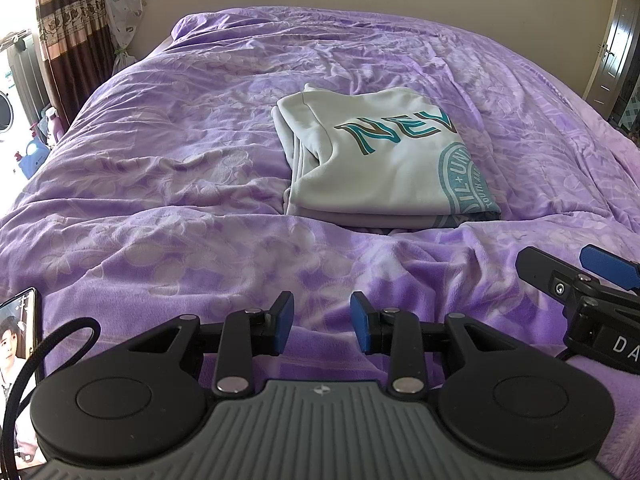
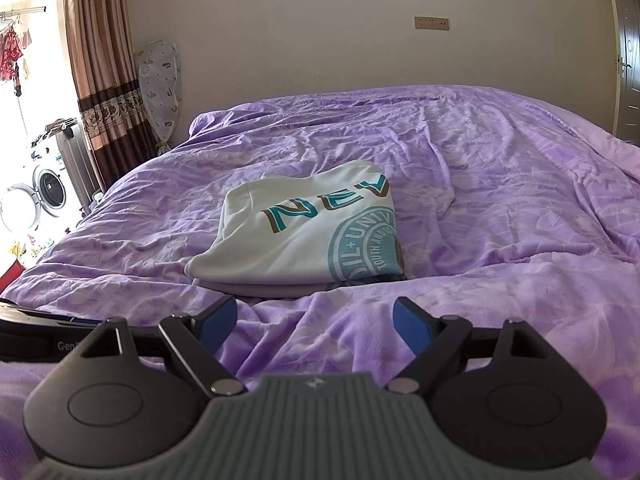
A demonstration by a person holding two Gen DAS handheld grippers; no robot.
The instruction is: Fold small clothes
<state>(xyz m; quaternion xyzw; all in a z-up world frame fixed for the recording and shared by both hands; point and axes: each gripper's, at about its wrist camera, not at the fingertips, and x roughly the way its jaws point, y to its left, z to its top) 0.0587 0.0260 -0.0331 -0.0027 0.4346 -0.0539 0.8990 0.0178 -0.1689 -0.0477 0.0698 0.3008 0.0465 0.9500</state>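
While both my grippers hang low over the near edge of the bed [image 1: 168, 168], neither has anything in it. My left gripper [image 1: 322, 328] has its jaws partly apart, a modest gap between the blue pads [image 1: 282, 326], with only purple bedcover showing through that gap. My right gripper [image 2: 314, 326] stands wider, its jaws splayed well apart, and again only bedcover lies between them. Neither touches the garment.

That white folded shirt [image 1: 380, 160] lies on the bedcover ahead of both grippers, well apart from them, roughly mid-bed. Its top face shows teal and brown letters, "NEV", and part of a round teal stamp; the fold cuts off the rest of both, and the small lettering in the stamp I cannot fully read. Stacked layers show along its near and left edges, but how many I cannot tell.

From the left wrist view my right gripper enters at the right edge, cut off by the frame, so its body is mostly out of sight. A phone [image 1: 18, 360] with a lit screen lies at the lower left, also cut by the frame and partly behind a black cable [image 1: 48, 350]. From the right wrist view a washing machine [image 2: 48, 188] stands beyond the curtain [image 2: 104, 76], washed out by daylight.
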